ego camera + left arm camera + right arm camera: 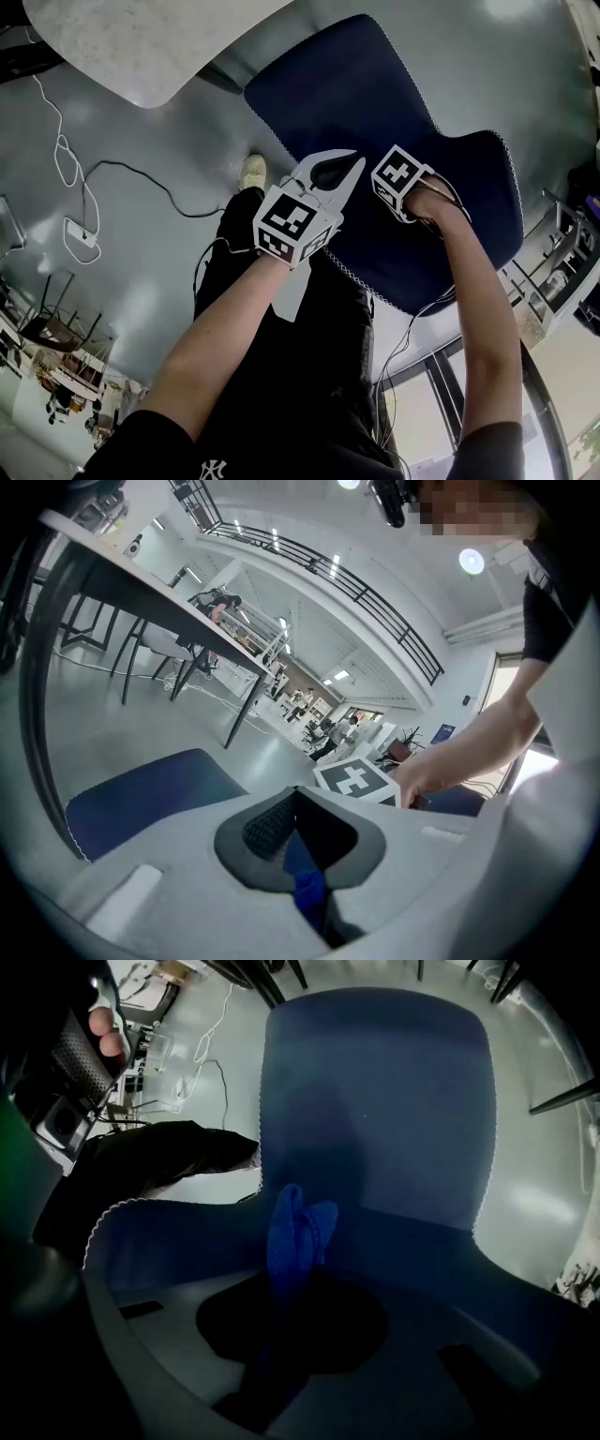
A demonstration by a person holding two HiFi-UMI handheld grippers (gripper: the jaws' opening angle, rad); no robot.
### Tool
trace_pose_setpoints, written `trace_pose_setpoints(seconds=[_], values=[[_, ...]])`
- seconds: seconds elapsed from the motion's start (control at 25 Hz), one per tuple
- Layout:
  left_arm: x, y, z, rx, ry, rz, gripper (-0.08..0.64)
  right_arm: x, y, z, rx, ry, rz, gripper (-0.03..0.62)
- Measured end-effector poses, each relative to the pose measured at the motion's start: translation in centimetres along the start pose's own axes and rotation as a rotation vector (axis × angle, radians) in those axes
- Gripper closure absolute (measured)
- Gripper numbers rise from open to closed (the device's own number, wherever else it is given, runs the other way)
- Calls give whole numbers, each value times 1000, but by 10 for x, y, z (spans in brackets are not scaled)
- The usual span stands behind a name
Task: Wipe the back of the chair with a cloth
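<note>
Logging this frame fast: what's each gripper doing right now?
Left gripper: jaws together at the tips; a blue sliver shows behind them, cannot tell what.
Right gripper: closed on the blue cloth, above the chair.

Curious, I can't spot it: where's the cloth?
Right gripper view, centre: the cloth is pinched in the right tongs, over the chair back.

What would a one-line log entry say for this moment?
right gripper: fingers shut on blue cloth | cloth: at chair back | left gripper: fingers together
</note>
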State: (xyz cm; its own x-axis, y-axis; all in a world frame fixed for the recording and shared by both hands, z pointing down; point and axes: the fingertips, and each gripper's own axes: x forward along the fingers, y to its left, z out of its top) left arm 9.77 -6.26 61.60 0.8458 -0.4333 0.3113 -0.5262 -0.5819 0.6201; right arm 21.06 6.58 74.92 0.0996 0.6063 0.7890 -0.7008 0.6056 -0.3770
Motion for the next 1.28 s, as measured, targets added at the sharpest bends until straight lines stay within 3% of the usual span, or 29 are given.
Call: trace_pose_setpoints(seconds=[0.36, 0.6, 0.72, 0.88, 1.04, 1.28], values=[[-19, 17, 8, 1, -14, 24, 552, 7, 82, 30, 39, -80, 273, 517], [-37, 25, 19, 16, -16, 26, 552, -11, 132, 47, 87, -179, 520, 518], [-47, 18, 27, 23, -7, 23, 552, -28, 149, 49, 145, -283, 635, 517], [-54, 5, 49, 88, 8, -5, 552, -66, 156, 60, 243, -524, 765, 517], [-63, -25, 71, 129, 35, -29, 552, -99, 156, 48, 297, -713, 751, 517], [-65, -67, 118, 242, 59, -77, 552, -181, 131, 40, 345, -1095, 585, 517]])
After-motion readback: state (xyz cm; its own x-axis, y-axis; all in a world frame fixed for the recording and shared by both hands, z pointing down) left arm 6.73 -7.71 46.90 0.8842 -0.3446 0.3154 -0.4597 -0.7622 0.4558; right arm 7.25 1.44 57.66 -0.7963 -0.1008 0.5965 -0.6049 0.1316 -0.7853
